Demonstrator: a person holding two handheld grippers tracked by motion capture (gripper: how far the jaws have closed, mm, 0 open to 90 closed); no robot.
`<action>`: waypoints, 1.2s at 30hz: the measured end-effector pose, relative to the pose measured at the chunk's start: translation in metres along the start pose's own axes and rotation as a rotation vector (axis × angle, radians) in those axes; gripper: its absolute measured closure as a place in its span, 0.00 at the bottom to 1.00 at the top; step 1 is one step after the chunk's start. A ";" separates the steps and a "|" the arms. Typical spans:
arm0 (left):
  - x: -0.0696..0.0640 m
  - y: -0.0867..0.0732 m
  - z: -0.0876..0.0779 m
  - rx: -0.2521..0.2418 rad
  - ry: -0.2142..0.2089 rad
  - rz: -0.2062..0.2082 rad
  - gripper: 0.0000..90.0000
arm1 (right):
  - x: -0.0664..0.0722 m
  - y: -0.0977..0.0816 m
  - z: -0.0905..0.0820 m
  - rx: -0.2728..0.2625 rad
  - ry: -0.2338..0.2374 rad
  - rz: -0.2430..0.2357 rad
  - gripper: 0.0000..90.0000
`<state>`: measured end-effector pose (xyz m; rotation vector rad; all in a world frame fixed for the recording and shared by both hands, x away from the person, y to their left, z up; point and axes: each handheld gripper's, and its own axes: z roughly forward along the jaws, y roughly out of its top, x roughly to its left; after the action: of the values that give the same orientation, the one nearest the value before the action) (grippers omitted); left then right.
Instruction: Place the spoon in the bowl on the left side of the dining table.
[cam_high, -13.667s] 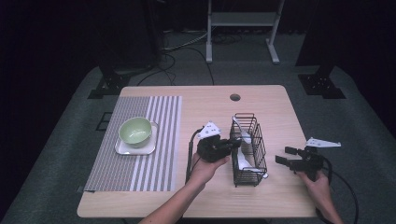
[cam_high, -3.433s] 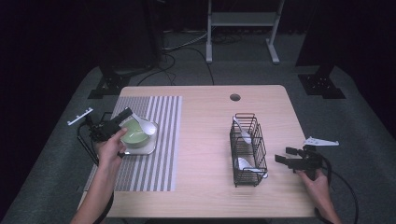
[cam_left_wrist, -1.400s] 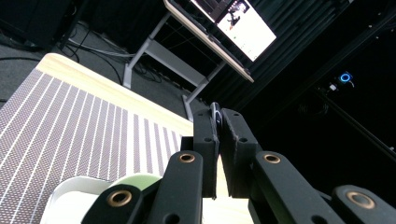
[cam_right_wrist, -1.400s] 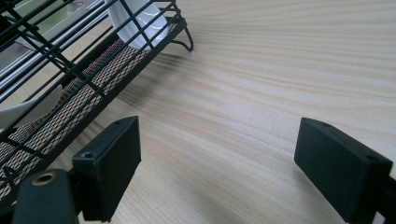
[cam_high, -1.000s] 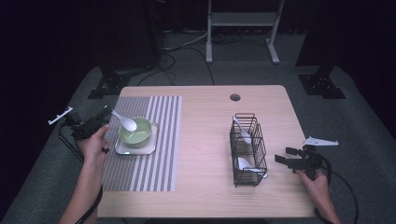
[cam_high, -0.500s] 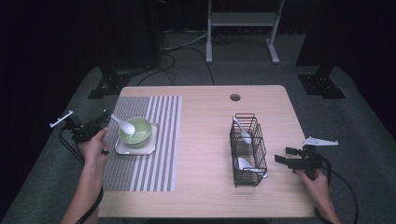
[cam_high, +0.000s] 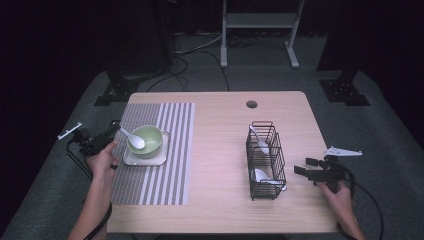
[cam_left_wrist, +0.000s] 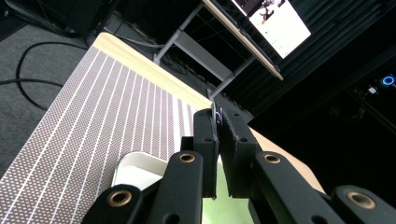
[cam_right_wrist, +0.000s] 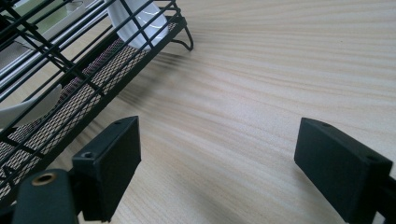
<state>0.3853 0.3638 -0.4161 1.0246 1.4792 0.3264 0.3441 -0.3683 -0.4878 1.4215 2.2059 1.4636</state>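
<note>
No readable text, label, brand or number anywhere; bright screen (cam_left_wrist: 275, 21) on far desk, left gripper view, carries marks too small and blurred to make out

spoon handle (cam_left_wrist: 214, 113): showing only as a thin sliver between the closed jaws of the left gripper (cam_left_wrist: 218, 140)
bowl (cam_left_wrist: 219, 205): being covered mostly by those jaws
wire basket (cam_right_wrist: 70, 70): running off the top and left edges
spoons in basket (cam_right_wrist: 140, 23): being cut off, bars crossing them
</note>
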 end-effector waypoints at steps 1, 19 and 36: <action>0.001 -0.001 0.000 0.000 0.000 -0.006 0.94 | 0.000 0.000 0.000 0.000 0.000 0.000 0.15; 0.013 -0.011 0.002 0.018 0.008 -0.024 0.93 | -0.001 0.000 0.000 -0.002 0.003 -0.001 0.15; 0.021 -0.022 0.006 0.061 0.029 -0.016 0.87 | 0.000 0.000 0.000 -0.001 0.007 -0.007 0.15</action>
<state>0.3850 0.3649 -0.4465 1.0598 1.5310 0.2869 0.3444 -0.3683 -0.4877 1.4088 2.2117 1.4690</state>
